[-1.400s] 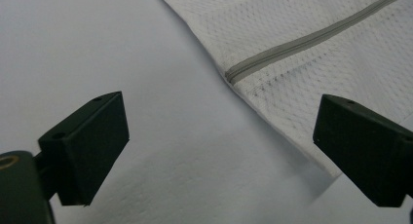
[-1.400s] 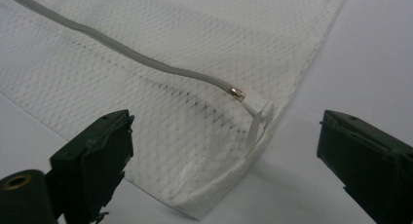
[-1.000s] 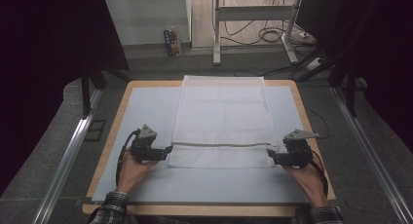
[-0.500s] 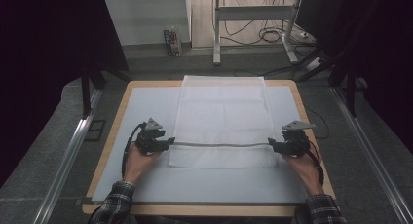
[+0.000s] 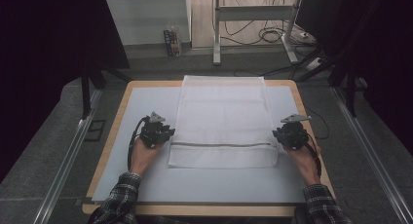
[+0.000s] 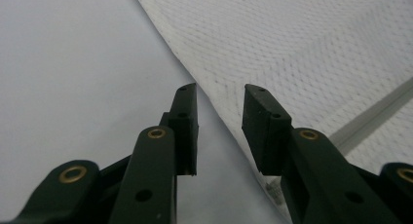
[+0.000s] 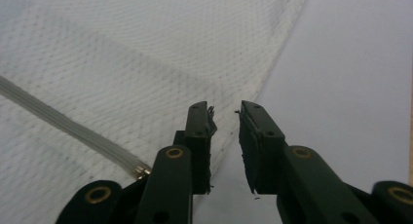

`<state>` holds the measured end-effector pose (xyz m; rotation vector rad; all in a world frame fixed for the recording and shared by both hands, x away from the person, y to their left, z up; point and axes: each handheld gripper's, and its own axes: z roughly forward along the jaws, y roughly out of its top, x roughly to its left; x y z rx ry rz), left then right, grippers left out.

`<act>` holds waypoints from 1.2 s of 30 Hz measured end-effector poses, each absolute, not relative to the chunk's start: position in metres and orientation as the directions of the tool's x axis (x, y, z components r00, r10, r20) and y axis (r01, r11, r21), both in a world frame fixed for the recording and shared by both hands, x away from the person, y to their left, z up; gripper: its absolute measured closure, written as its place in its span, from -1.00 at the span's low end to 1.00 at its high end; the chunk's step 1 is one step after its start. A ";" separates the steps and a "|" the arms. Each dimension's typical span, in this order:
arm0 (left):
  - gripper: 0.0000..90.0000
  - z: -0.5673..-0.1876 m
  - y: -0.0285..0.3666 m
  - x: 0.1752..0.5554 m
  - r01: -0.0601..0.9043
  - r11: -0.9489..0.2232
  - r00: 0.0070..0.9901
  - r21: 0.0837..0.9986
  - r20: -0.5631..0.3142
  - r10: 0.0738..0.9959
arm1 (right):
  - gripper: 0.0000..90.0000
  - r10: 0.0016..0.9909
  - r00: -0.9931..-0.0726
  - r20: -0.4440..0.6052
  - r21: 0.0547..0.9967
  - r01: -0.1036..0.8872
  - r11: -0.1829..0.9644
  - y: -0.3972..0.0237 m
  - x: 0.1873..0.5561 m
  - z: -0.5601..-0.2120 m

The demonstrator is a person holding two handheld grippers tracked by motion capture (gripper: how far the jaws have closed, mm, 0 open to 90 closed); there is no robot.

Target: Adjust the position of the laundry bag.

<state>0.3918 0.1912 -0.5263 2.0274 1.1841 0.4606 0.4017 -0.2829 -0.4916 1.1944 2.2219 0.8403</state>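
On the table [image 5: 146, 185]: one white mesh bag [image 5: 221, 112], flat mid-mat, long axis running away from the person, zipper [image 5: 221, 145] crosswise near the front end. Two grippers, left gripper [image 5: 165, 134] and right gripper [image 5: 278, 133], at the bag's side edges; jaws just been closing, gaps remain, nothing gripped.

White mesh bag [image 5: 221, 121] lies flat on table [image 5: 146, 180].
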 end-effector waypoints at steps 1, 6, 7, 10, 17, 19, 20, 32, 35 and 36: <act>0.47 -0.527 0.190 0.393 0.597 -0.307 0.509 0.741 -0.054 0.859 | 0.64 0.855 -0.504 -0.119 0.704 0.564 0.430 -0.283 0.404 -0.493; 0.36 -0.532 0.183 0.398 0.589 -0.324 0.497 0.740 -0.015 0.868 | 0.45 0.857 -0.505 -0.103 0.699 0.576 0.424 -0.285 0.412 -0.499; 0.36 -0.532 0.183 0.398 0.589 -0.324 0.497 0.740 -0.015 0.868 | 0.45 0.857 -0.505 -0.103 0.699 0.576 0.424 -0.285 0.412 -0.499; 0.33 -0.537 0.180 0.400 0.602 -0.337 0.494 0.724 -0.007 0.869 | 0.36 0.848 -0.519 -0.110 0.687 0.577 0.442 -0.283 0.415 -0.506; 0.48 -0.541 0.177 0.401 0.627 -0.329 0.502 0.706 -0.043 0.864 | 0.45 0.843 -0.532 -0.074 0.657 0.610 0.443 -0.281 0.420 -0.514; 0.69 -0.540 0.173 0.400 0.622 -0.348 0.517 0.701 -0.034 0.855 | 0.51 0.858 -0.513 -0.025 0.658 0.637 0.401 -0.282 0.421 -0.514; 0.81 -0.540 0.170 0.400 0.623 -0.355 0.521 0.697 -0.032 0.853 | 0.61 0.859 -0.512 -0.023 0.656 0.641 0.399 -0.282 0.421 -0.514; 1.00 -0.528 0.170 0.392 0.608 -0.376 0.538 0.699 -0.014 0.843 | 0.95 0.842 -0.537 -0.055 0.655 0.617 0.436 -0.278 0.416 -0.506; 1.00 -0.526 0.168 0.389 0.606 -0.385 0.543 0.696 -0.008 0.839 | 0.95 0.839 -0.540 -0.062 0.657 0.611 0.442 -0.277 0.414 -0.505; 1.00 -0.525 0.167 0.385 0.602 -0.400 0.549 0.691 0.005 0.836 | 0.95 0.836 -0.544 -0.071 0.657 0.605 0.449 -0.276 0.412 -0.504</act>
